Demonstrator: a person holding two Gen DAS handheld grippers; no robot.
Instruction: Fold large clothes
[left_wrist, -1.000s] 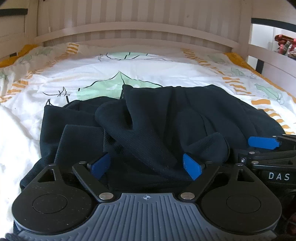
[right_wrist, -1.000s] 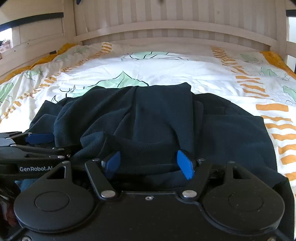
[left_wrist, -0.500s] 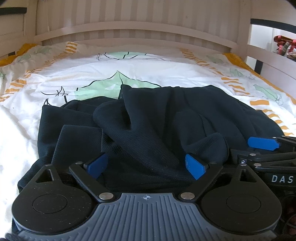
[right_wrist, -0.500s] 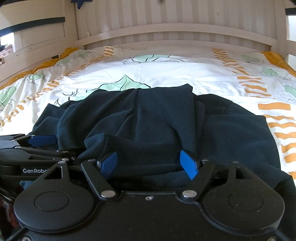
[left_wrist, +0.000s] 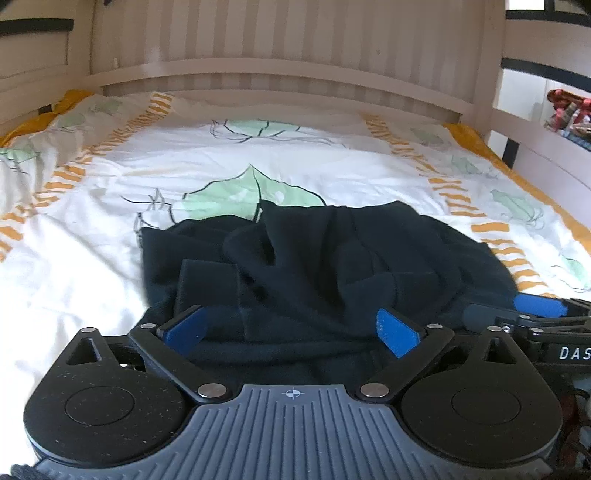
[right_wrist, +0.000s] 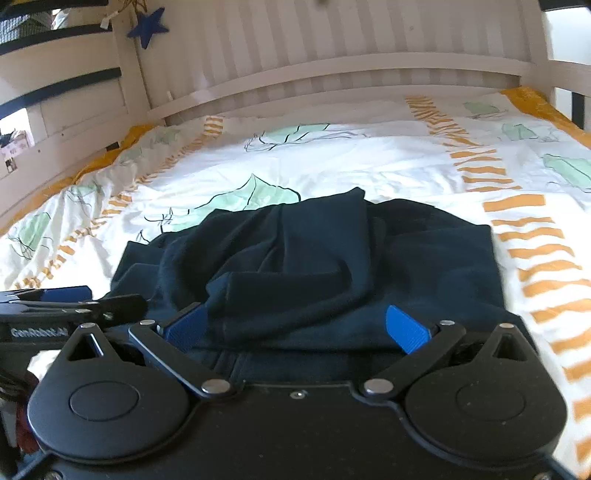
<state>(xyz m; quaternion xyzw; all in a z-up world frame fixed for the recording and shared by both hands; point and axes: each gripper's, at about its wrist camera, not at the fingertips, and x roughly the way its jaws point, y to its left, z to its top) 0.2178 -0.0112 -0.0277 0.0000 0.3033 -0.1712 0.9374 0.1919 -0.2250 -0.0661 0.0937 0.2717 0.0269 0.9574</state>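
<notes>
A dark navy garment (left_wrist: 332, 258) lies bunched in loose folds on the bed; it also shows in the right wrist view (right_wrist: 332, 258). My left gripper (left_wrist: 291, 328) is open, its blue pads spread wide over the garment's near edge with nothing between them. My right gripper (right_wrist: 295, 325) is open too, over the near edge further right. Each gripper shows at the side of the other's view: the right one (left_wrist: 539, 306) and the left one (right_wrist: 62, 295).
The bed has a white cover (left_wrist: 92, 258) with green leaf prints and orange stripes. A slatted wooden headboard (left_wrist: 295, 44) stands at the far end. Side rails (right_wrist: 74, 122) run along the edges. A blue star (right_wrist: 147, 26) hangs on the left post.
Both grippers have drawn back and risen a little from the garment, so more of the bed cover shows. Both stay open. The garment has not moved.
</notes>
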